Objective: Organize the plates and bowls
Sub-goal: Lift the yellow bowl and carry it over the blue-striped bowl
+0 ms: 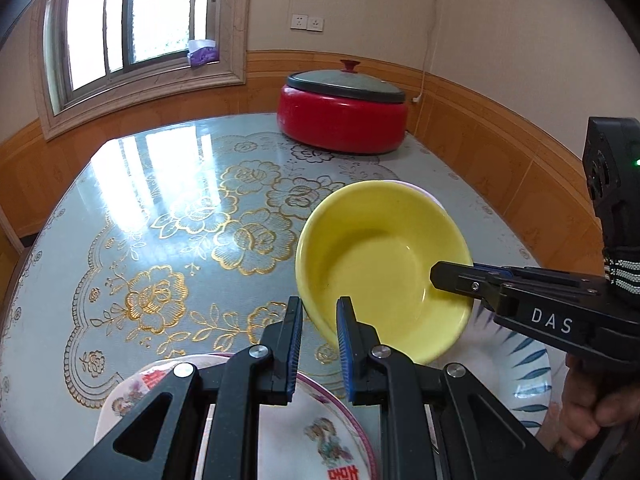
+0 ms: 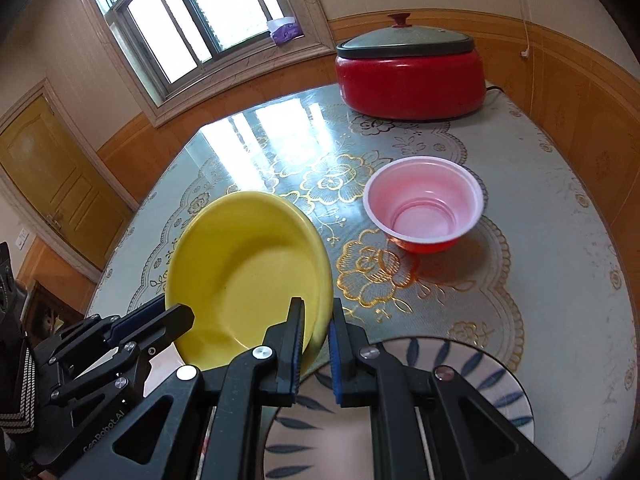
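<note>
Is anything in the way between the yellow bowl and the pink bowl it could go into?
Nothing visible is. Both the left gripper and right gripper are closed on the rim of the tilted yellow bowl. Between it and the pink bowl lies only bare flowered tablecloth. The red pot sits farther back.

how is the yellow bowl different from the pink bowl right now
The yellow bowl is tilted and held off the table, with both the left gripper and right gripper at its rim; the pink bowl stands upright on the table, untouched. The yellow bowl is opaque and shallow; the pink bowl looks thin, translucent and deeper, with a red base. Both are round and empty.
</note>
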